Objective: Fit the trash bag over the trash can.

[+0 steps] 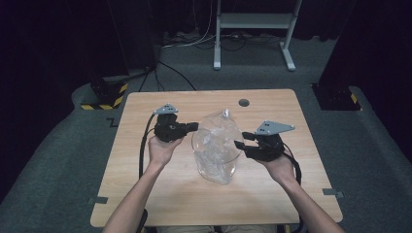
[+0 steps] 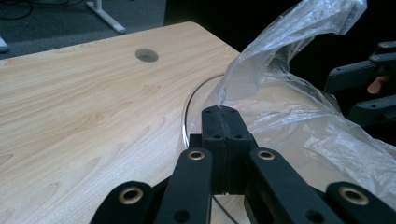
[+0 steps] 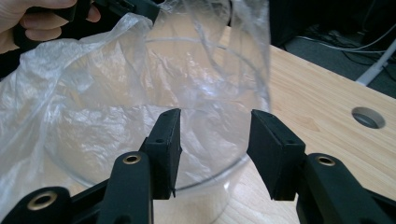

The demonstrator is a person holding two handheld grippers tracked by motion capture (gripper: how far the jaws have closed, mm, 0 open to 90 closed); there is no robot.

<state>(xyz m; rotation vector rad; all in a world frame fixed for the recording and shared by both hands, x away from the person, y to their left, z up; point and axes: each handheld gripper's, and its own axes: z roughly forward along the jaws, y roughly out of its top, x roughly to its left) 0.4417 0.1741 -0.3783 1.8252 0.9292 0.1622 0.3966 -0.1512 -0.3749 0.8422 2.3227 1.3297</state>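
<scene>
A clear round glass bowl [image 1: 214,154] lined with a crinkled transparent plastic bag [image 1: 219,132] sits mid-desk [image 1: 145,194]. The left gripper [image 1: 193,126], at its ten o'clock, is clenched on the bag. The right gripper [image 1: 239,144], released, faces the rim from three o'clock.

No text, label, brand or number can be read anywhere in these views. The only sign-like marking is the yellow-and-black hazard striping [image 1: 104,104] on a dark stand base on the floor beyond the wooden surface [image 1: 155,194] (a warning pattern, not lettering). The claws carry no legible print.
</scene>
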